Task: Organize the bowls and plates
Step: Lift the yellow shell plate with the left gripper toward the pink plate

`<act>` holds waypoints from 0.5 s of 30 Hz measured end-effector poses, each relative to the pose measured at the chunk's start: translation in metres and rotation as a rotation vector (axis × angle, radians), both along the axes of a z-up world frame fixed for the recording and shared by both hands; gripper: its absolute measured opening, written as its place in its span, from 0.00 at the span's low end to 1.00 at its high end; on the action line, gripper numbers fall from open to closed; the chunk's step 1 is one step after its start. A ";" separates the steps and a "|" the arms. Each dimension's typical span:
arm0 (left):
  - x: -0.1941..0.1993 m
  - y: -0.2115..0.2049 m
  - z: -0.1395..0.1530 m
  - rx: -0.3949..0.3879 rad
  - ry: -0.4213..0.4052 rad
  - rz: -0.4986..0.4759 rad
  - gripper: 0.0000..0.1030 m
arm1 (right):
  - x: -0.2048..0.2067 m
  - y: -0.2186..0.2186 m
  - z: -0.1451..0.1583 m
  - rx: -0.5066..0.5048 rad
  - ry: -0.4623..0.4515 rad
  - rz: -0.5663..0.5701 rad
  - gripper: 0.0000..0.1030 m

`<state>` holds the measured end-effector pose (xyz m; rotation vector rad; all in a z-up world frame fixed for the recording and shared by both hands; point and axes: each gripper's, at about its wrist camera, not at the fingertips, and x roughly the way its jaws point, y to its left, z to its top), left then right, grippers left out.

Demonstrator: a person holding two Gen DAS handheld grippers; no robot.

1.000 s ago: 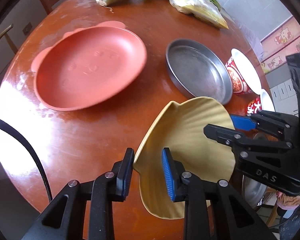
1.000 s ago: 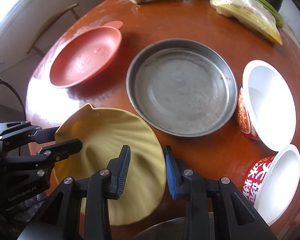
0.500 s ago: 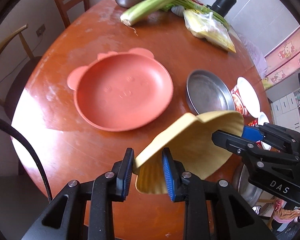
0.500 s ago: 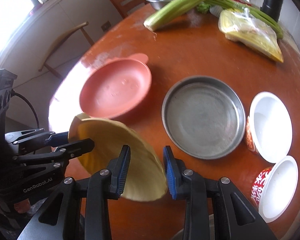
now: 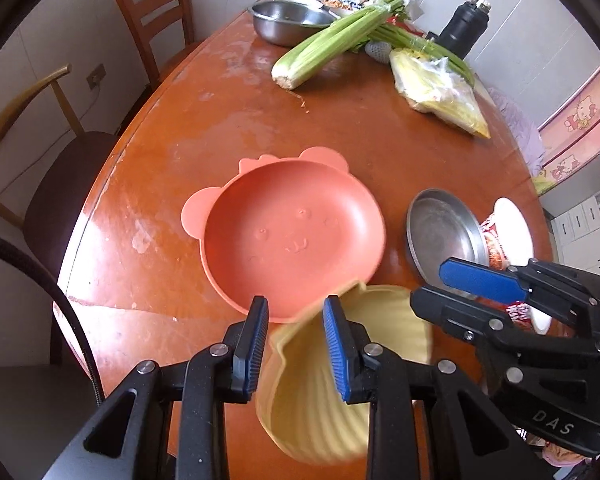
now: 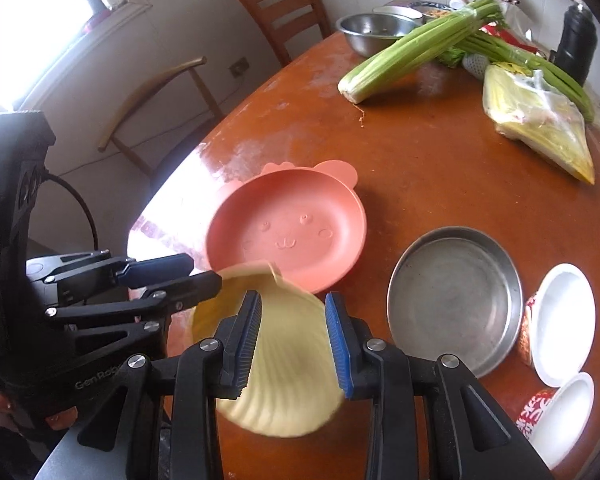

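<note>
**Yellow shell plate held between two tools, clear of the bench**

Nearest the cameras, the yellow shell-shaped plate [image 5: 324,400] hangs tilted above the near edge of the bench [image 5: 180,152]. The left tool [image 5: 296,350] stands narrow, its pads pinching the plate's rim by the pointed tab. The right tool [image 6: 294,344] is nearly closed and grips the opposite rim; in the left wrist view it enters from 3 o'clock, its blue pad above the plate edge. The plate looks like a thin, stiff, light moulded dish with a ribbed surface. My reading is that the ribs give the pads some bite, yet a smooth tilted rim could still slide, so hold is best kept on the rim at two opposite points, as now.

Just beyond, at 12 o'clock from the left tool, the pink bear-face plate [image 5: 294,236] lies flat on the bench, empty. It probably is the stacking target, being similar in kind and size. At about 2 o'clock sits the round metal pan [image 5: 444,232], with two white paper bowls [image 6: 562,322] beside it at 3 o'clock near the bench edge; these look very light and easily knocked.

Farther off, toward 12 and 1 o'clock, lie celery [image 5: 336,40], a bagged yellow food packet [image 5: 440,88], a steel bowl [image 5: 288,20] and a dark flask [image 5: 466,26].
</note>
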<state>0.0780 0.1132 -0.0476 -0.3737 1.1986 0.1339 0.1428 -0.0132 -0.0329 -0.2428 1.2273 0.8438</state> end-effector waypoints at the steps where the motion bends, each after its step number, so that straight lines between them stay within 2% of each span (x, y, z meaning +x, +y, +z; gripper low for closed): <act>1: 0.000 0.001 -0.003 -0.002 0.004 0.001 0.28 | 0.001 0.001 -0.004 -0.008 0.010 0.001 0.33; 7: -0.018 0.013 -0.008 -0.050 0.003 0.014 0.28 | -0.002 -0.014 -0.017 -0.038 0.030 -0.030 0.33; 15: -0.041 0.007 -0.022 -0.047 0.034 -0.001 0.32 | -0.022 -0.036 -0.041 -0.102 0.066 -0.034 0.35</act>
